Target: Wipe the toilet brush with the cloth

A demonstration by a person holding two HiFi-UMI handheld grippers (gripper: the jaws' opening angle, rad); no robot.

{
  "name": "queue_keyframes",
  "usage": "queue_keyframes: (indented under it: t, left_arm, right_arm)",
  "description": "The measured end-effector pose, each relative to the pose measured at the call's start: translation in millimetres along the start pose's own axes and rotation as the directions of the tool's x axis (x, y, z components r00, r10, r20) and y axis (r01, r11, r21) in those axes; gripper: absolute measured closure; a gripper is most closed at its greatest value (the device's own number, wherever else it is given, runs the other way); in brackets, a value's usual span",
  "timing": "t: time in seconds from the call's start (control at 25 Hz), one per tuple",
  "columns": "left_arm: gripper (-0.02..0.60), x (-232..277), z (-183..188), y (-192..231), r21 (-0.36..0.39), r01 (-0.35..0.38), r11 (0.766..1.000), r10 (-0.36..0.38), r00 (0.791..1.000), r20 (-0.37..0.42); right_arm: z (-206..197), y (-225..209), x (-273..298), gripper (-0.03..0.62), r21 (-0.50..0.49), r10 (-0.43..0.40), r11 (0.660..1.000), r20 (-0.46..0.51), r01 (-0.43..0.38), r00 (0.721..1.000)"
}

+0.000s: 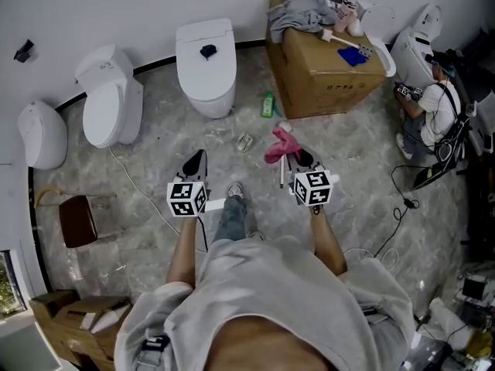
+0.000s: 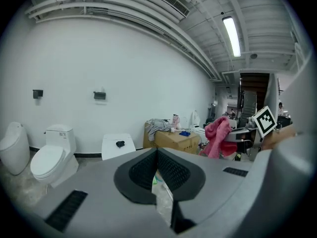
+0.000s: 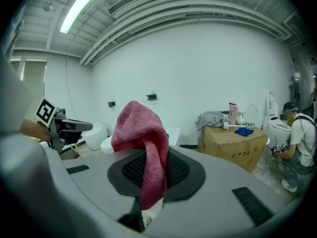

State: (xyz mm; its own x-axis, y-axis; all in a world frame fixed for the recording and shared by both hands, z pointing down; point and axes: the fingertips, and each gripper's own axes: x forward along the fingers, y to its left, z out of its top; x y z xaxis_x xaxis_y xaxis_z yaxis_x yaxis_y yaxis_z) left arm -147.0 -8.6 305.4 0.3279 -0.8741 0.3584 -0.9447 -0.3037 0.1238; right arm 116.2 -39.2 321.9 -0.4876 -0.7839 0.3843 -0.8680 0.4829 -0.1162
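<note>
Right gripper (image 3: 154, 158): jaws clamped on the pink cloth (image 3: 140, 129), which stands in a fold above the pads and hangs down between them. Left gripper (image 2: 157, 151): jaws pressed together, nothing between them.

In the head view both tools are held over the marbled floor (image 1: 155, 153) on the near side of the cardboard box (image 1: 325, 79). They are well apart from the box, the right gripper being the closer to it.

Toilet brush (image 1: 343, 42): lying on top of the box toward its right end, untouched by either tool. It shows as a white handle beside a blue part (small in every view, so the identification is probable only).

A grey garment (image 1: 300, 10) is heaped on the box's rear left corner. A green bottle (image 1: 268, 104) lies on the floor just beside the box's left face. A white toilet (image 1: 206, 64) stands left of the box against the wall. A person (image 1: 433, 107) crouches to the right of the box
</note>
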Motion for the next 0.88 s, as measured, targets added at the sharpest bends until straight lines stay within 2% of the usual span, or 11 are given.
queue_keyframes:
  t: [0.48,0.88]
  left_arm:
    - [0.561,99.8,20.3,98.1,-0.041,0.037,0.998,-0.04,0.997,-0.06]
    - [0.561,164.5,1.7,132.6,-0.062,0.044,0.997,-0.05,0.992,-0.112]
  right_arm:
    - [35.9,-11.4,125.1,0.528,-0.003,-0.03,1.0,-0.083,0.03,0.996]
    - [33.7,-24.6,189.1,0.53,0.015,-0.025,1.0,-0.125,0.027,0.992]
